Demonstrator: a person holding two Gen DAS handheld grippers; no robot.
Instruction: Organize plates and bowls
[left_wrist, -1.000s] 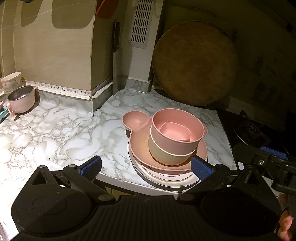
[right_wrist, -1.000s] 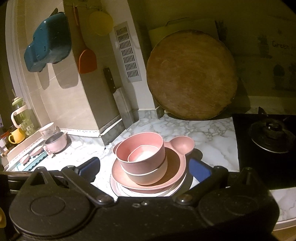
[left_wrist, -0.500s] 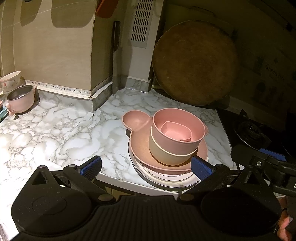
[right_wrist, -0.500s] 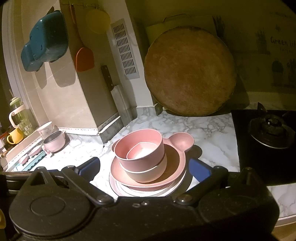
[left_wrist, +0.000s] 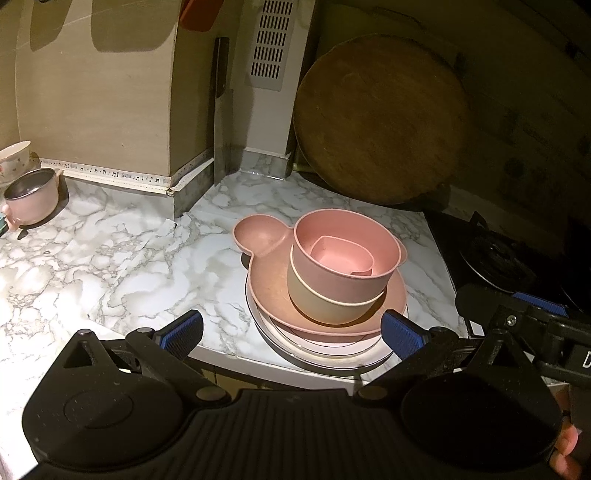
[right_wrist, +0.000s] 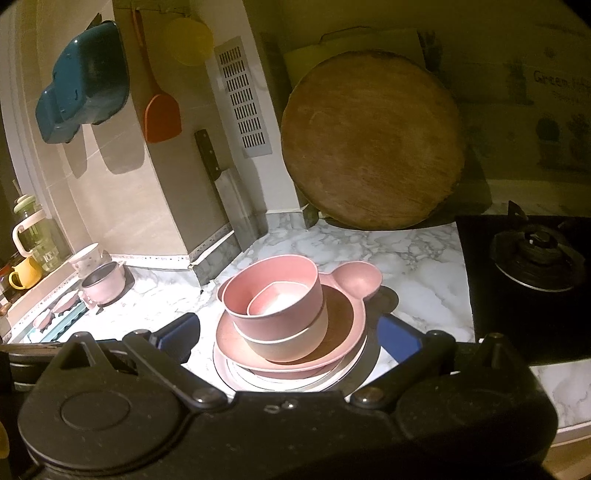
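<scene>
A stack of dishes sits near the counter's front edge. At the bottom are white plates (left_wrist: 332, 354), then a pink plate with a round ear (left_wrist: 258, 232) (right_wrist: 354, 280). On it rests a beige bowl (left_wrist: 325, 299) (right_wrist: 288, 343), a pink bowl (left_wrist: 347, 254) (right_wrist: 273, 295) inside that, and a small pink dish (left_wrist: 340, 254) (right_wrist: 277, 301) innermost. My left gripper (left_wrist: 291, 332) is open, its blue pads either side of the stack's near edge, held short of it. My right gripper (right_wrist: 288, 336) is open too, framing the stack from the front. Neither touches anything.
A round wooden board (left_wrist: 380, 122) (right_wrist: 373, 140) leans on the back wall. A gas hob (right_wrist: 535, 254) lies to the right. A cleaver (right_wrist: 229, 199) hangs by the corner. A pink steel-lined cup (left_wrist: 29, 195) and a white cup (right_wrist: 86, 258) stand far left. The marble counter (left_wrist: 110, 251) spreads left.
Both views have shifted only slightly; the right gripper has eased a little closer over the stack. The dishes have not moved, and both grippers stay open.
</scene>
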